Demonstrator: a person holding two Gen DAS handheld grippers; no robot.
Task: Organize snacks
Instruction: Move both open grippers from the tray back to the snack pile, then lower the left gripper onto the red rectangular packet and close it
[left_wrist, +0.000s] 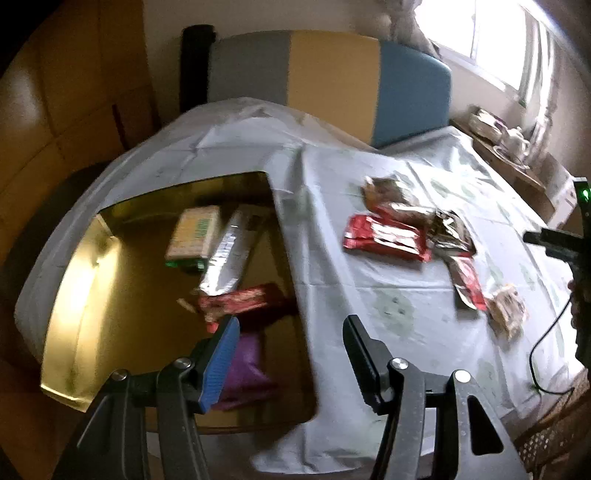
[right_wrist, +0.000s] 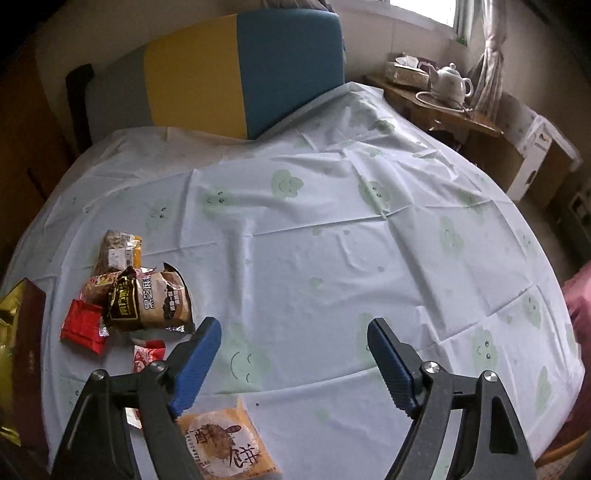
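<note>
Covering the counter (right_wrist: 332, 240) is a pale cloth printed with green smiling faces, on which the loose snacks are gathered in one cluster. In the right wrist view, a brown sesame-snack packet (right_wrist: 155, 304) is seen lying on a small red packet (right_wrist: 83, 326), with a clear-topped packet (right_wrist: 116, 251) just behind them and a red-and-white wrapper (right_wrist: 147, 356) beside the left finger. An orange pastry packet (right_wrist: 229, 448) lies nearest the camera, partly hidden under that finger. The right tool (right_wrist: 293, 363) is held spread above bare cloth, nothing between its pads.

In the left wrist view, a gold-lined box (left_wrist: 85, 295) is seen at the counter's edge. Inside it lie a pale green-edged carton (left_wrist: 192, 236), a long silver packet (left_wrist: 231, 254) leaning over it, a dark red wrapper (left_wrist: 240, 301) and a purple packet (left_wrist: 247, 369). The left tool (left_wrist: 288, 354) is spread too, empty, over the box's near side. A long red packet (left_wrist: 386, 238) lies on the cloth to the right.
</note>
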